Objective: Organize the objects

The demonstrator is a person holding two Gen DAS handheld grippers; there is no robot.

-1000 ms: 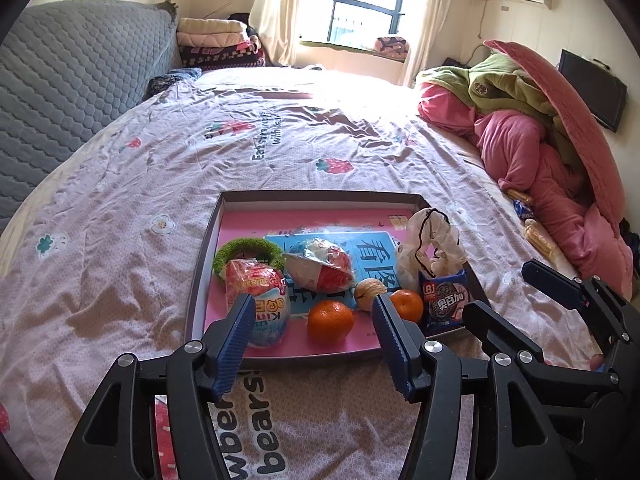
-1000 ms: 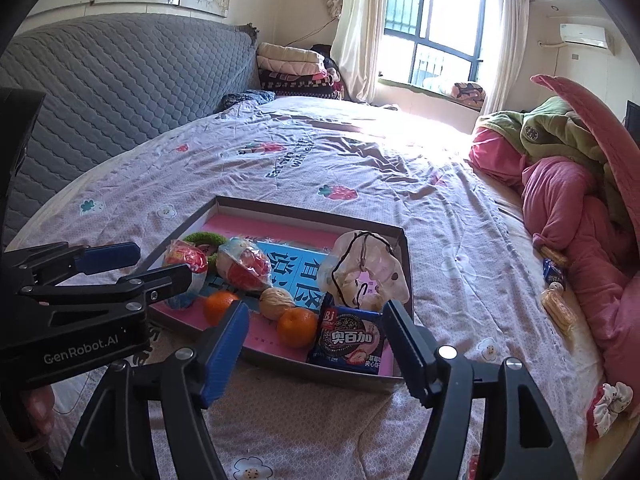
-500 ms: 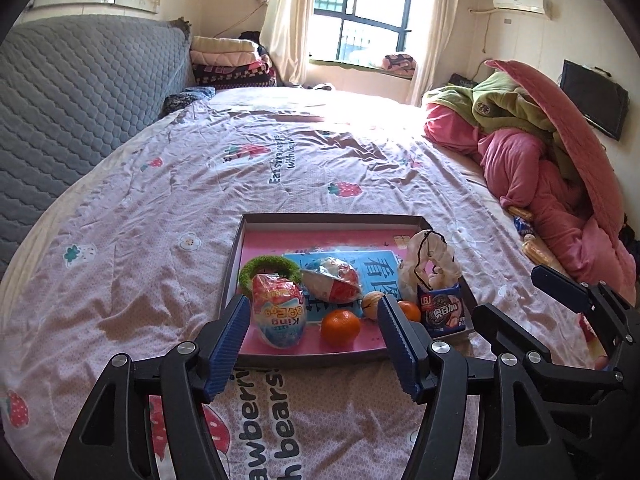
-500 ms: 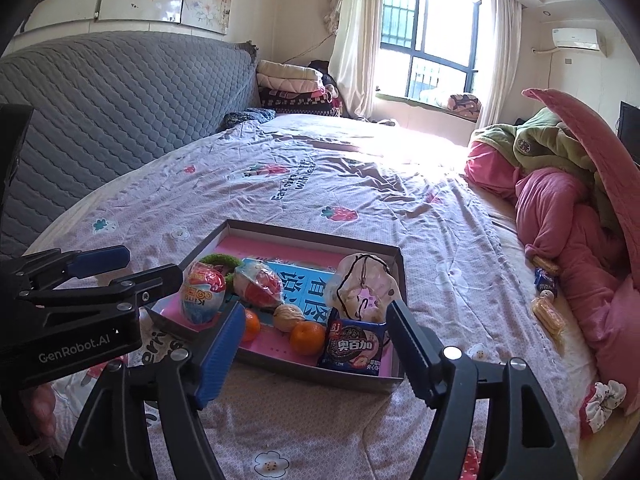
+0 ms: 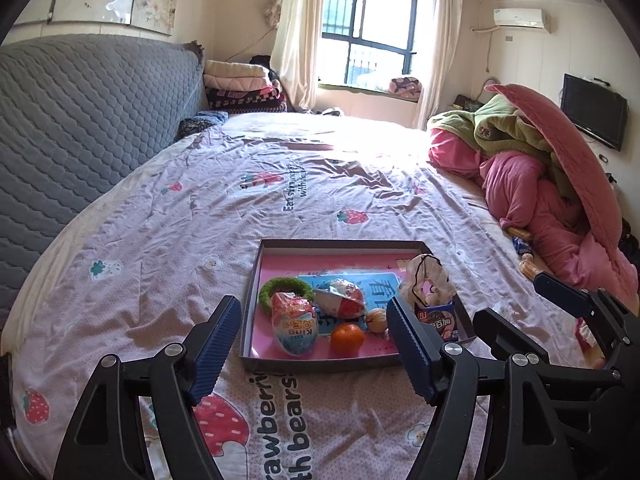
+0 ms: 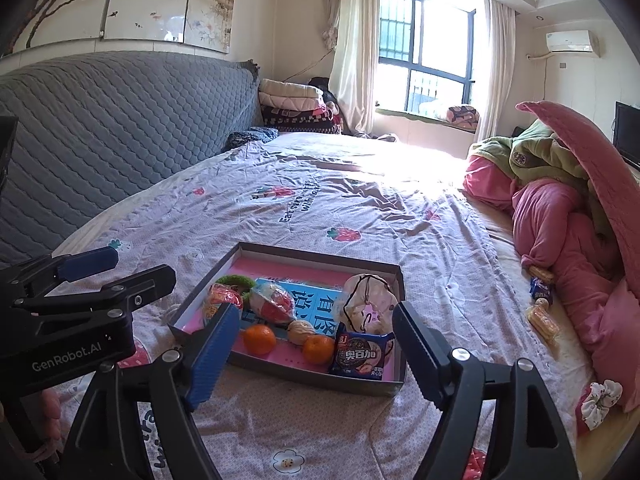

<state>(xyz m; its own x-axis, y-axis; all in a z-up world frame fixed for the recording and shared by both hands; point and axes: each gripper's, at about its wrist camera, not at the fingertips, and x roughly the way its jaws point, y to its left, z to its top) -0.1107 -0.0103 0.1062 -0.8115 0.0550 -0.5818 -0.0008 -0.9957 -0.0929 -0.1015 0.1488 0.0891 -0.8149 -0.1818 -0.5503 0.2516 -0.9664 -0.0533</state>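
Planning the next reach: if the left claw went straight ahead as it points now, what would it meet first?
Probably the tray's near rim, then the orange behind it. The left claw is opening, nothing between its jaws; depth is uncertain.

Daylight pours in from the window (image 5: 370, 36) at twelve o'clock, blowing out the far bedsheet (image 6: 408, 160) in white glare. The foreground is sharp and evenly lit with soft shadows. Fisheye distortion bends the edges, and black vignetting fills the corners.
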